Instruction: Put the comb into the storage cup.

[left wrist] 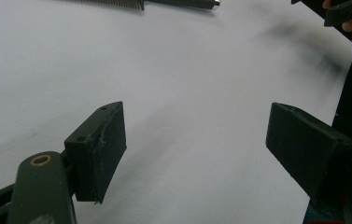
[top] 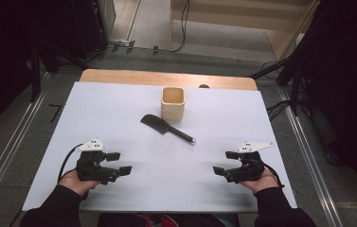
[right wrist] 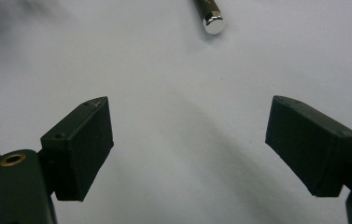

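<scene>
A black comb [top: 165, 128] with a silver-tipped handle lies flat at mid-table, just in front of a square wooden cup [top: 173, 103]. My left gripper [top: 119, 162] rests near the front left of the white sheet [top: 119, 101], jaws wide apart with nothing between them. My right gripper [top: 225, 162] sits at the front right, also open and empty. In the left gripper view the comb [left wrist: 164, 3] shows along the top edge, far beyond the gripper [left wrist: 194, 144]. The right gripper view shows the comb's silver handle tip [right wrist: 212, 22] ahead of the gripper [right wrist: 190, 149].
The wooden tabletop edge [top: 166, 78] shows behind the sheet. Metal rails [top: 308, 156] run along both sides of the table on the floor. Cables and dark stands lie beyond the far edge.
</scene>
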